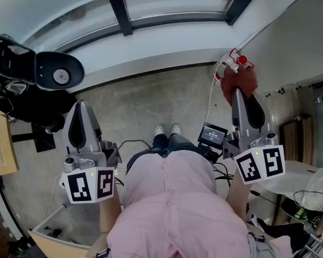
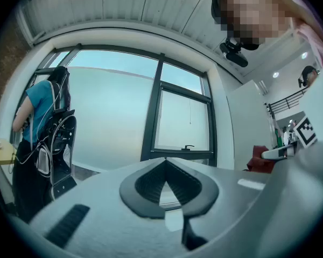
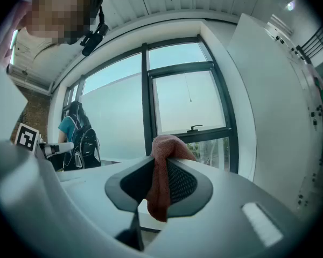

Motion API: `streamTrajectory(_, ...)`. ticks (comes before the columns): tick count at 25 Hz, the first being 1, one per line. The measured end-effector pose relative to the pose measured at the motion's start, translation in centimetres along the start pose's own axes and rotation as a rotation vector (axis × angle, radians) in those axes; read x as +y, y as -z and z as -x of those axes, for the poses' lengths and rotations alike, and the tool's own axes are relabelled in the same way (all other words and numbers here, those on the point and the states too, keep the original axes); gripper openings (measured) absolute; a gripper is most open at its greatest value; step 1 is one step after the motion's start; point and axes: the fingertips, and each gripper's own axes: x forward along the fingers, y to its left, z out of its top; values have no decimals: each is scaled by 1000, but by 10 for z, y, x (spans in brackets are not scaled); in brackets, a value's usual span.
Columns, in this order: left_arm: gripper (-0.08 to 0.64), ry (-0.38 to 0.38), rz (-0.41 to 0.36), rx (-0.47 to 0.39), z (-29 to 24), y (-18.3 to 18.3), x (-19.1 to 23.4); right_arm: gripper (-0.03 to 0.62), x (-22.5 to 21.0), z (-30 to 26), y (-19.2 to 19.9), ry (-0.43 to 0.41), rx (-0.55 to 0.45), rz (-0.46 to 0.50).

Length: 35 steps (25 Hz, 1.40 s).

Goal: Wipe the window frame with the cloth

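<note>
**Two claws raised before a window, the cloth in the right one.**

Head view: the left claw [image 1: 79, 106] and right claw [image 1: 238, 93] are held well apart over the floor [image 1: 151, 98], both pointed toward the dark frame [image 1: 117, 7]. A red cloth [image 1: 241, 80] is bunched at the right claw's tip, near the white wall [image 1: 290, 31].
Left gripper view: the left claw [image 2: 164, 165] is seen with its jaws brought together at the tips and nothing between them. The frame [image 2: 152, 112] stands beyond.
Right gripper view: the right claw [image 3: 160, 171] is clamped on the cloth [image 3: 159, 190], which is folded over the top and hangs down between the jaws. The frame [image 3: 146, 101] is seen behind it.
</note>
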Motion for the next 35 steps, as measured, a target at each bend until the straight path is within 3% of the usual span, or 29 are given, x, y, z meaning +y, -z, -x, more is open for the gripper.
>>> streamTrajectory(29,-5,58,19,19,-20,8,5,74,19,-16,-2,-20,-15,-18)
streamTrajectory(35,-5,106,7,35,-46,22,-3,72,36,-43,9,-47,14,71)
